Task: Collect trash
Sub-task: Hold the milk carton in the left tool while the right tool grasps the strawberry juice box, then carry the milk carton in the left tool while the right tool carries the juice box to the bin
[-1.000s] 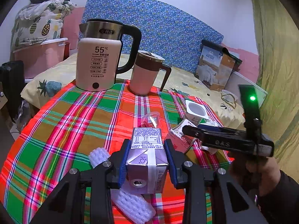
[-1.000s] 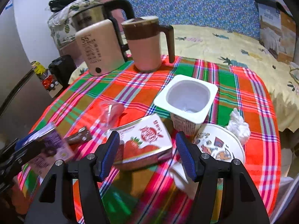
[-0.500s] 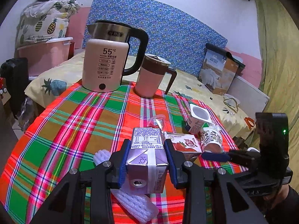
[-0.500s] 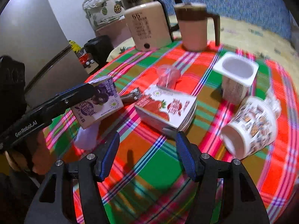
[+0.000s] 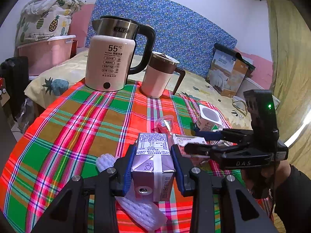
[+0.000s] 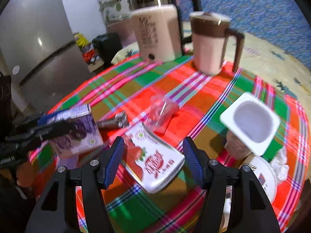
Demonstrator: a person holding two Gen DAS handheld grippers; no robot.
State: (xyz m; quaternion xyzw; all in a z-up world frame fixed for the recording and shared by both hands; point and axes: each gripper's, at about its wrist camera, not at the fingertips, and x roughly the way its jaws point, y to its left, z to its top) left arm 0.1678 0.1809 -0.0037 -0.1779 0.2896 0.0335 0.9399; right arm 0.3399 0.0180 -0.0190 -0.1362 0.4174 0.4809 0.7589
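Clamped between the blue pads of the left gripper (image 5: 152,169): a small purple-and-white drink carton (image 5: 153,163), lifted above white foam netting (image 5: 141,211). Spread wide over a flattened white strawberry-print carton (image 6: 153,159), empty-handed: the right gripper (image 6: 153,160). Beyond its fingertips, a crumpled clear plastic cup (image 6: 162,112); to its right, a square white yoghurt pot (image 6: 250,122).

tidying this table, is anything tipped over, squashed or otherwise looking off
Yes. A patterned paper cup lies on its side near the table's right edge, crumpled tissue beside it. The strawberry carton is squashed flat, and a clear plastic cup has toppled mid-table. No spill shows.
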